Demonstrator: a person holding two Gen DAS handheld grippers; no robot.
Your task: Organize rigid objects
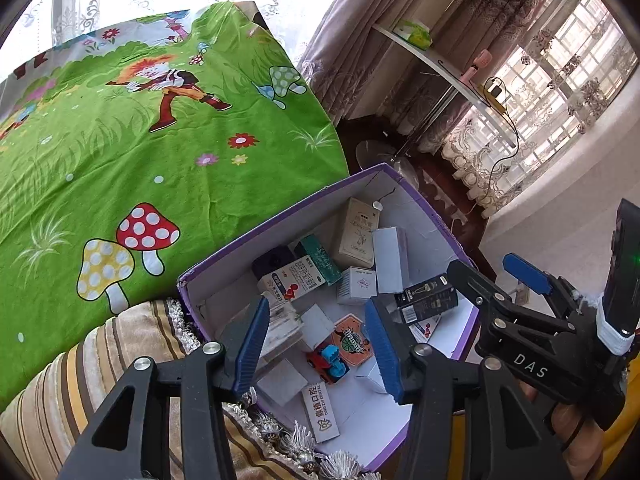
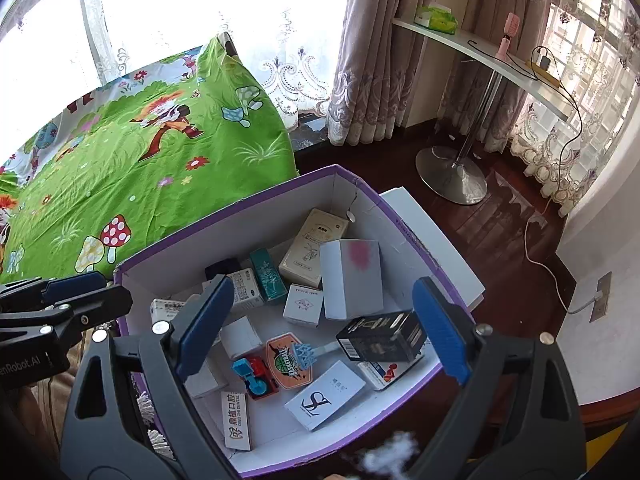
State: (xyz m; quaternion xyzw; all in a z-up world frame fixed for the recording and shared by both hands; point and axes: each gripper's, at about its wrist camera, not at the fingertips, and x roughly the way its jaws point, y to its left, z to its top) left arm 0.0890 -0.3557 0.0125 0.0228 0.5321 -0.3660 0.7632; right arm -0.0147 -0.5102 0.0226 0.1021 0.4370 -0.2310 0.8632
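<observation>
Over the purple-rimmed cardboard box (image 2: 352, 176), both tools point down into it. Left gripper (image 1: 316, 344): jaws partly spread, nothing between the pads, so released. Right gripper (image 2: 320, 328): jaws wide, also released, empty. My read: a drop-off is done or a next pick is being lined up; I cannot tell which.

Task's things are all in the box, loose and unsorted:
- black carton (image 2: 380, 336) lying on its side, near the right wall
- tall white carton (image 2: 352, 280) with a pink smear, tilted, leaning toward the beige carton (image 2: 312, 246) at the back
- teal carton (image 2: 268, 274) and small white cube box (image 2: 303, 305) mid-box
- toy truck (image 2: 258, 372), red and blue, touching the orange basketball card (image 2: 289, 360)
- white flat card box (image 2: 325, 394) and the dental-brand box (image 2: 237, 420) at the near edge

Box sits on a striped, fringed cushion (image 1: 80, 364), beside the green cartoon sheet (image 1: 120, 140). That base looks soft, so pressing on the rim may tip it.

In the way: cartons overlap and lean, so any pinch risks nudging neighbours. In the left view, the right gripper's frame crowds the right side of the box; the two tools are close and could clash. Background shelf (image 2: 480, 48) and stand base (image 2: 452, 172) are well apart and irrelevant.
</observation>
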